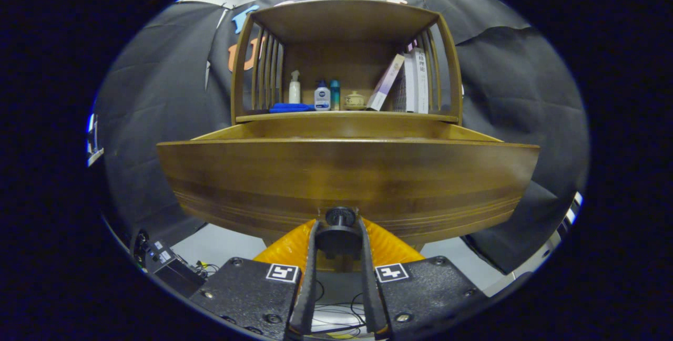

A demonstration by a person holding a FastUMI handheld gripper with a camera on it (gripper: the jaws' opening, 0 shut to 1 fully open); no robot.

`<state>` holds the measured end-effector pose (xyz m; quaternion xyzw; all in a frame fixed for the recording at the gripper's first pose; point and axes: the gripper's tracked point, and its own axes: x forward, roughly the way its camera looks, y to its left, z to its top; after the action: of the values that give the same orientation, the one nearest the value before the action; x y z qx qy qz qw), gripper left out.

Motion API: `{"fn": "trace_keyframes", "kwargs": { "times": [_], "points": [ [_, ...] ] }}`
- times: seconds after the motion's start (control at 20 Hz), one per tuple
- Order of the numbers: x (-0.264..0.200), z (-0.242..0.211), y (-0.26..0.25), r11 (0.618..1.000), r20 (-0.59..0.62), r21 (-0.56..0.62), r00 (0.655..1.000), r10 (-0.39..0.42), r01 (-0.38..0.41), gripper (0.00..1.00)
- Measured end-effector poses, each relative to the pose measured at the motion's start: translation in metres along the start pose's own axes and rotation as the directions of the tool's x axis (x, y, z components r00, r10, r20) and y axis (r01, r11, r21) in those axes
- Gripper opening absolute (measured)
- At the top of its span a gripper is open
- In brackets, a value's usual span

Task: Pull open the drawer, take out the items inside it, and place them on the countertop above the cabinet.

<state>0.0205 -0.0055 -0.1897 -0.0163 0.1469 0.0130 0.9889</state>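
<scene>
A wooden cabinet stands ahead with its drawer (347, 173) pulled out toward me; the drawer's broad front panel faces me and its inside is hidden behind that panel. My gripper (339, 228) is shut on the drawer's dark round knob (340, 218), with one finger pressed on each side of it. The countertop (347, 116) lies just above and behind the drawer. On it stand a white spray bottle (294, 88), a white-and-blue bottle (322, 96), a teal bottle (335, 94), a small tan pot (354, 101) and a folded blue cloth (290, 107).
Several books (407, 82) lean at the right of the countertop, under the cabinet's upper shelf (344, 18). Slatted wooden sides close the shelf space left and right. A dark box with cables (165, 265) lies on the pale floor to the lower left.
</scene>
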Motion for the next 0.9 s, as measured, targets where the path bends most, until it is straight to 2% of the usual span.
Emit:
{"fn": "trace_keyframes", "kwargs": {
  "times": [0.15, 0.35, 0.7, 0.9],
  "points": [
    [-0.009, 0.004, -0.004, 1.000, -0.008, -0.002, 1.000, 0.014, -0.014, 0.66],
    [-0.034, 0.031, -0.016, 0.998, 0.010, 0.057, 1.000, 0.012, -0.012, 1.00],
    [-0.056, 0.109, -0.039, 0.991, 0.007, 0.137, 1.000, 0.002, -0.003, 1.00],
    [-0.038, 0.161, -0.056, 0.990, 0.010, 0.126, 0.998, -0.064, 0.062, 0.98]
  ]
}}
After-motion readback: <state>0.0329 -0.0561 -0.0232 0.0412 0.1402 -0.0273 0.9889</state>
